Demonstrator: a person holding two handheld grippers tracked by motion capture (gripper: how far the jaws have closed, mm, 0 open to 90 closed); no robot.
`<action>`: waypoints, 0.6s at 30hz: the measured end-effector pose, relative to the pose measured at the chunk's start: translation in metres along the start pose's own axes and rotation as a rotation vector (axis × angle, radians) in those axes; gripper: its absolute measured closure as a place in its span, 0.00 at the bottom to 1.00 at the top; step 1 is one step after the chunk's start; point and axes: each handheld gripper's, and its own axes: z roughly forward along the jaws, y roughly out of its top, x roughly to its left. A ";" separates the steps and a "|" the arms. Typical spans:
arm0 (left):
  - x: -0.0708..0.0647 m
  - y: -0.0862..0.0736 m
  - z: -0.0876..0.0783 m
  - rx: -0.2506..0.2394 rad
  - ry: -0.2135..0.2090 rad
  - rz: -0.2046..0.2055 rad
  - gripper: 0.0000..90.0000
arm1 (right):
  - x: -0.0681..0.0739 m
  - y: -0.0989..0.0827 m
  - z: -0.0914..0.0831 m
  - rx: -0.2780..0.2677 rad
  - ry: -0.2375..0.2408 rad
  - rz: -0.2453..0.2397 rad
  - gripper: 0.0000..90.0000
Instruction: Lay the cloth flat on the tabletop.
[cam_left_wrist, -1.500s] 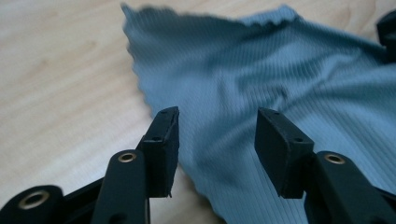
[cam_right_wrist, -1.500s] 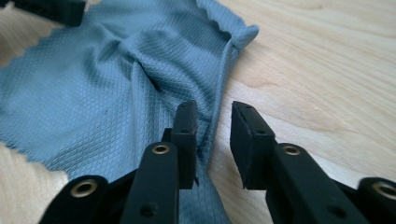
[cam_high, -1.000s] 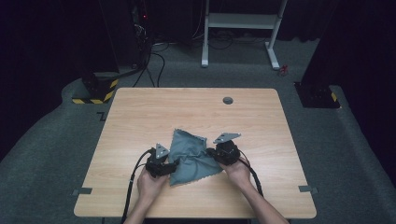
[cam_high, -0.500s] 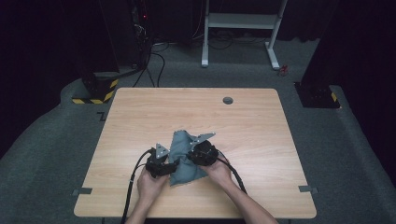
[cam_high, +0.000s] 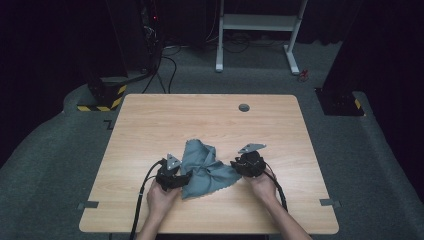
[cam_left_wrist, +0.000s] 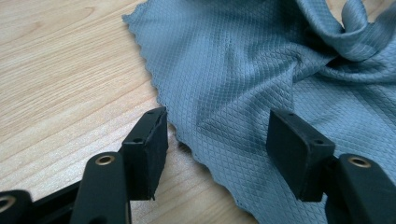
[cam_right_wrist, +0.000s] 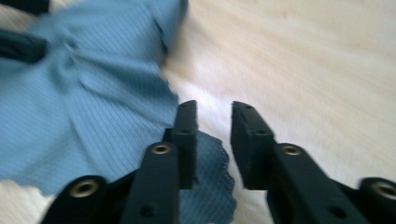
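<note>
The right hand-held gripper (cam_high: 239, 165) has just let go of the grey cloth (cam_high: 204, 167), jaws parting, probably empty though blurred. The cloth lies rumpled on the table (cam_high: 150, 125). The left hand-held gripper (cam_high: 186, 178) straddles its edge, unclenched, so regrasping looks next.

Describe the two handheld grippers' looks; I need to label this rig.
Both the left gripper and right gripper have black bodies, each topped by a grey three-cornered plate and trailing a black cable. Their black jaws end in flat rectangular pads with brass-coloured rivets. Forearms appear bare.
</note>
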 end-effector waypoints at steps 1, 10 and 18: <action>0.000 0.000 0.000 0.000 0.000 0.001 0.43 | 0.000 -0.002 0.002 0.010 0.009 0.004 0.72; 0.000 0.000 0.000 -0.004 0.002 -0.003 0.43 | 0.011 -0.016 0.004 0.035 0.099 -0.022 0.80; 0.000 0.000 0.000 -0.001 0.002 0.000 0.43 | 0.023 -0.022 -0.005 0.024 0.053 -0.118 0.99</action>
